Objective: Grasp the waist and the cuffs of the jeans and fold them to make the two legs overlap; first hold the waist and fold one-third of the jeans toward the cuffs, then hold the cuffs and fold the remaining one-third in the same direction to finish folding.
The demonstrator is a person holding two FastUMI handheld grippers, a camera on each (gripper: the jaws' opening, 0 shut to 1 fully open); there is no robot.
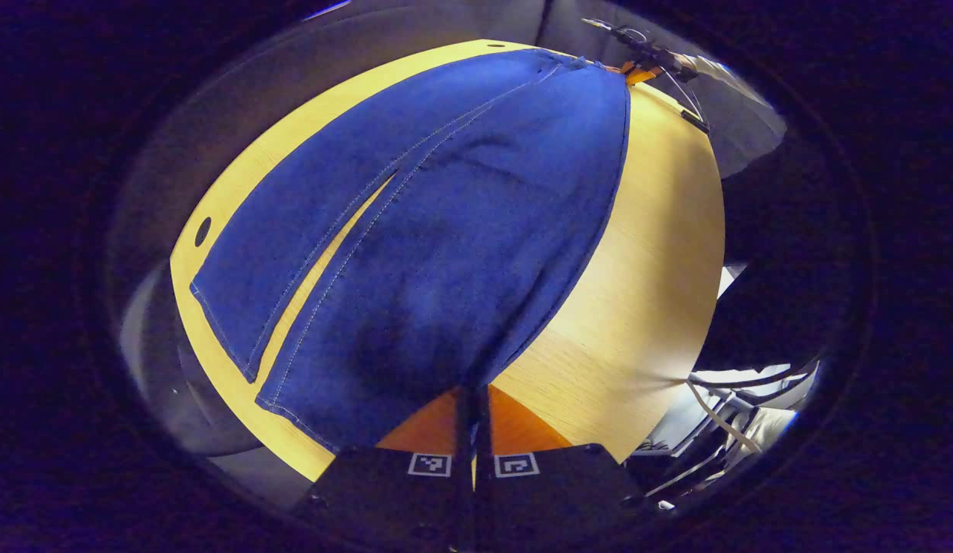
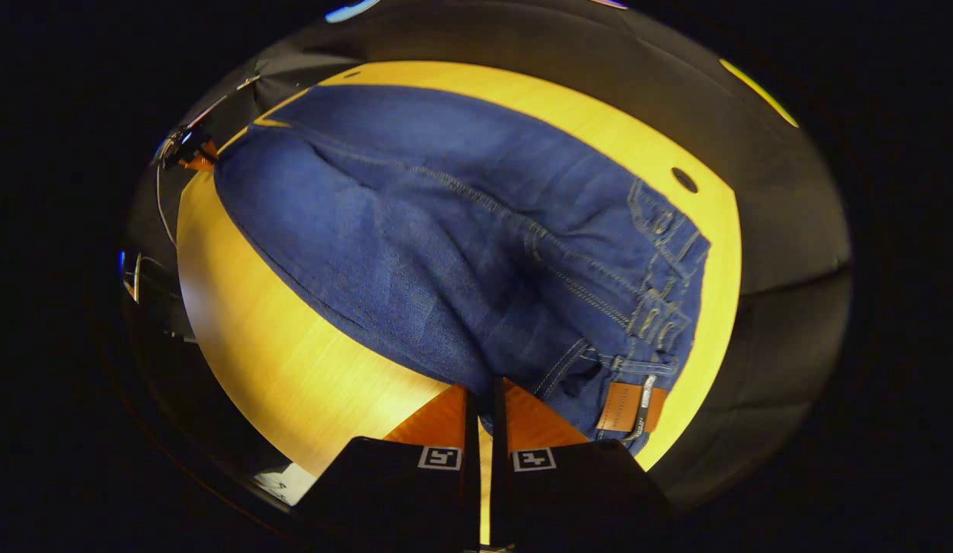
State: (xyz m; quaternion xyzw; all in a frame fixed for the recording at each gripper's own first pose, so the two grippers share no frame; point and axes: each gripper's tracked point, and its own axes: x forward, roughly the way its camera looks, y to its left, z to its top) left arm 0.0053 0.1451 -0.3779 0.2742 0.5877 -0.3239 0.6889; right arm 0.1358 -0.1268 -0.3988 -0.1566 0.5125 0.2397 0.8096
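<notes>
Blue jeans lie flat lengthwise on a yellow wooden table, the two legs side by side with a narrow slit between them. In the left gripper view the cuffs are nearest, and my left gripper is shut on the edge of the nearer leg's cuff. The right gripper shows far off at the waist end. In the right gripper view the jeans have the waistband, belt loops and a brown leather patch closest. My right gripper is shut on the waist edge just left of the patch. The left gripper sits small at the far cuff end.
The table has a dark round hole by its far edge, seen again as a hole beyond the waistband. A person's pale sleeve is behind the far gripper. Cables and white items lie beyond the table's near right edge.
</notes>
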